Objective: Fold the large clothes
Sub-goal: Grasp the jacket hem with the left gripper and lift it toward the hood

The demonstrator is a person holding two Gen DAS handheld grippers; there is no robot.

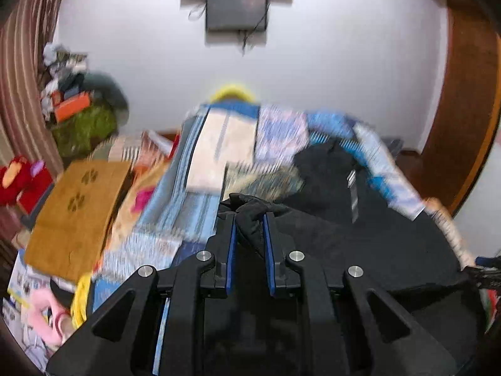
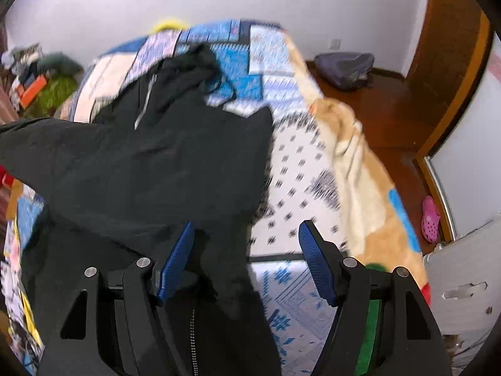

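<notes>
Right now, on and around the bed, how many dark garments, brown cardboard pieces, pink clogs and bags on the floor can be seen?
Black jacket: 1
Brown cardboard with paw prints: 1
Pink clog: 1
Grey bag on the floor: 1
Total: 4
</notes>
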